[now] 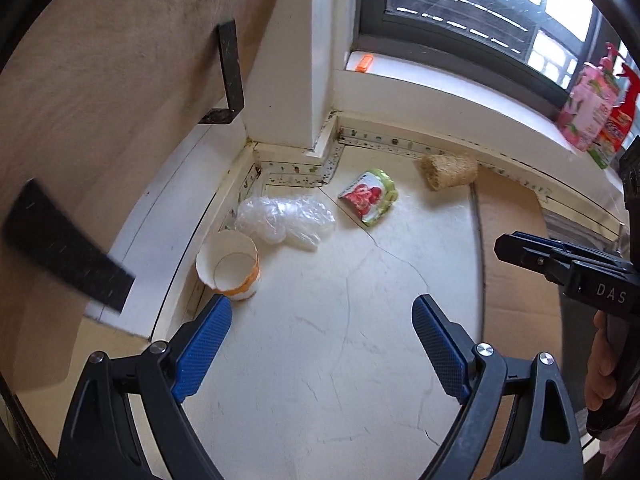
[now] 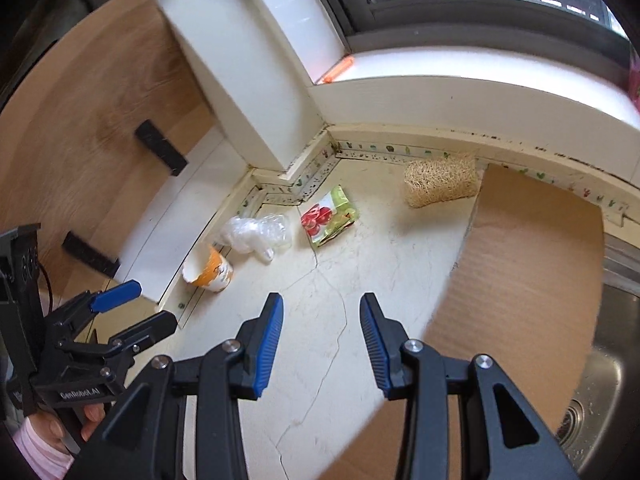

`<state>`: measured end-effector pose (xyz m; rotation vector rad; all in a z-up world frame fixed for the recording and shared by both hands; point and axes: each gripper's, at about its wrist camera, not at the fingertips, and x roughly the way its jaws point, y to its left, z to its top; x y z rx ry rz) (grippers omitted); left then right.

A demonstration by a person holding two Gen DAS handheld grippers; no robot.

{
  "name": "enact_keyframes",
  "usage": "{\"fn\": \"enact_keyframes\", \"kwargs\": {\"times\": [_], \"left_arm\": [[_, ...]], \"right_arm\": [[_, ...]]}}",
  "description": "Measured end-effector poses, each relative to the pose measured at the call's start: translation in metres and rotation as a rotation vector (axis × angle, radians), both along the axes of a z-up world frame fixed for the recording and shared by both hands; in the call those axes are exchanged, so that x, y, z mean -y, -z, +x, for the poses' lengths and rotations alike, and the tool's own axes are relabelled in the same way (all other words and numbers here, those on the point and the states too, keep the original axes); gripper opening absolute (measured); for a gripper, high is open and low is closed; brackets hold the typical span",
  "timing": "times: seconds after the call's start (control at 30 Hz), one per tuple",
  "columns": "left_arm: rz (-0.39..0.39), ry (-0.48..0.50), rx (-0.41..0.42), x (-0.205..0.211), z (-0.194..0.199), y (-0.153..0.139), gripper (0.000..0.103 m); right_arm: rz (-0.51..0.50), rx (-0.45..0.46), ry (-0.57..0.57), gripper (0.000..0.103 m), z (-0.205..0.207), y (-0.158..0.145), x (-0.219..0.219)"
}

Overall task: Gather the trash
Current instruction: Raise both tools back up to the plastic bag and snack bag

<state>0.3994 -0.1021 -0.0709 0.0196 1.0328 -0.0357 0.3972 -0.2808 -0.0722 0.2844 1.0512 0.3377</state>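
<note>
— What is the flat top like?

— It is a cream-white stone counter [image 1: 320, 360] with thin cracks in it. A flat brown cardboard sheet [image 2: 532, 264] lies on its right side, and next to that sits a shiny metal sink [image 2: 600, 372].

— And behind it?

— A white square wall post [image 2: 248, 80] stands in the corner. A light brown wooden panel [image 1: 100, 92] with black metal brackets [image 1: 230, 76] is on the left.

— Is there a window?

— Yes, a dark-framed window [image 1: 472, 20] sits above a white window ledge [image 1: 460, 92]. Bright daylight comes in. A strip of tape with little green plants [image 2: 380, 149] runs along the back edge.
</note>
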Motion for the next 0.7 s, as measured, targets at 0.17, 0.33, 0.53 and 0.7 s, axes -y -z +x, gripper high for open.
{"fn": "enact_keyframes", "kwargs": {"times": [0.17,0.33,0.53,0.7], "left_arm": [[0.063,-0.034,-0.012,-0.002,0.041,0.021,0.09],[0.104,-0.064,-0.033,-0.007,0.077,0.039,0.09],[0.152,-0.075,-0.059,-0.009,0.105,0.055,0.09],[0.163,-0.062,-0.075,-0.008,0.116,0.062,0.09]], "right_arm": [[0.04,-0.045,0.026,0.04,0.044,0.02,-0.005],[0.044,-0.067,0.026,0.045,0.083,0.037,-0.011],[0.044,-0.115,0.043,0.048,0.125,0.063,-0.019],[-0.025,-0.115,-0.006,0.049,0.14,0.077,-0.037]]}}
